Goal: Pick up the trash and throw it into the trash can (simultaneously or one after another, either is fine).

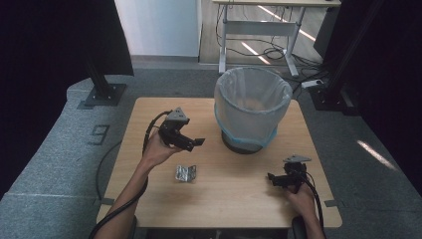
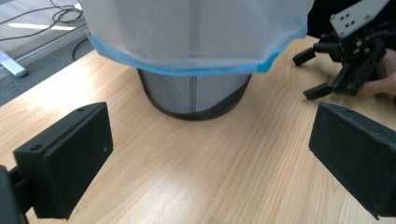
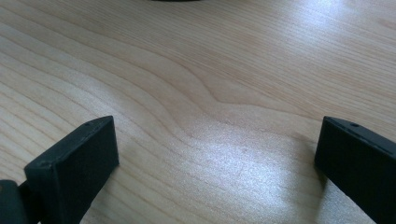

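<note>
Hovering open and empty, the left gripper (image 1: 191, 143) must be lowered onto the foil (image 1: 185, 173) mid-desk for binning; the right gripper (image 1: 274, 179) is rested open.

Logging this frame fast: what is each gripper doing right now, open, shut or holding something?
Left gripper: open, holding nothing, raised beside the white-lined black mesh bin.
Right gripper: open, holding nothing, low over the light wooden table.

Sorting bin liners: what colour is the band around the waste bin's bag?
Light blue, edging the translucent white bag; the band shows best in the left gripper view.
</note>
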The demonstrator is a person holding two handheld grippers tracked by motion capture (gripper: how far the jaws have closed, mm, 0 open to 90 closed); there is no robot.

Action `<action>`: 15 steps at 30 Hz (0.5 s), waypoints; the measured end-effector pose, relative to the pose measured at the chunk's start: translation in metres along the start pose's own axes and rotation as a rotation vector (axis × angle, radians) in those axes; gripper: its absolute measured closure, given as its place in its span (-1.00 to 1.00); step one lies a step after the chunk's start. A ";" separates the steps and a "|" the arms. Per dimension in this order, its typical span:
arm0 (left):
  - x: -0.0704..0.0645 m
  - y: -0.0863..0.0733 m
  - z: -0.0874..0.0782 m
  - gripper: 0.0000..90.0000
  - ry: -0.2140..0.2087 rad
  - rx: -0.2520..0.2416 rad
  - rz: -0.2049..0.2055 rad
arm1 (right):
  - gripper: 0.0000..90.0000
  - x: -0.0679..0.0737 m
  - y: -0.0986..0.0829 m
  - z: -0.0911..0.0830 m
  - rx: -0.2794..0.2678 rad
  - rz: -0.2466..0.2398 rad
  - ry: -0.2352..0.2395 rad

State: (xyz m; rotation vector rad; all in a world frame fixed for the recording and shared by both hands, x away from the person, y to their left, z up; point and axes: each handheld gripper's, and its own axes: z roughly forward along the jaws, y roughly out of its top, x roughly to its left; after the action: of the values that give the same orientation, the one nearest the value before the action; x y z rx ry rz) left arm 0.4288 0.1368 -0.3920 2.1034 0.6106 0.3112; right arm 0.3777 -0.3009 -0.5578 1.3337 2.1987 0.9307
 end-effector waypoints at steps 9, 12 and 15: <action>0.000 -0.032 0.000 -1.00 0.000 -0.006 -0.014 | -1.00 0.001 0.000 0.000 -0.001 0.005 -0.002; 0.000 -0.038 0.000 -1.00 0.003 -0.008 -0.015 | -1.00 0.001 0.000 0.000 -0.001 0.006 -0.002; -0.001 -0.047 0.001 -1.00 0.010 -0.005 -0.010 | -1.00 0.001 0.000 0.000 -0.002 0.007 -0.002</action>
State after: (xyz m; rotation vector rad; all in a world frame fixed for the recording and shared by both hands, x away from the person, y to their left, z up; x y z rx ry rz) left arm 0.4139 0.1583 -0.4316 2.0941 0.6252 0.3176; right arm 0.3771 -0.3000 -0.5579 1.3415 2.1930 0.9333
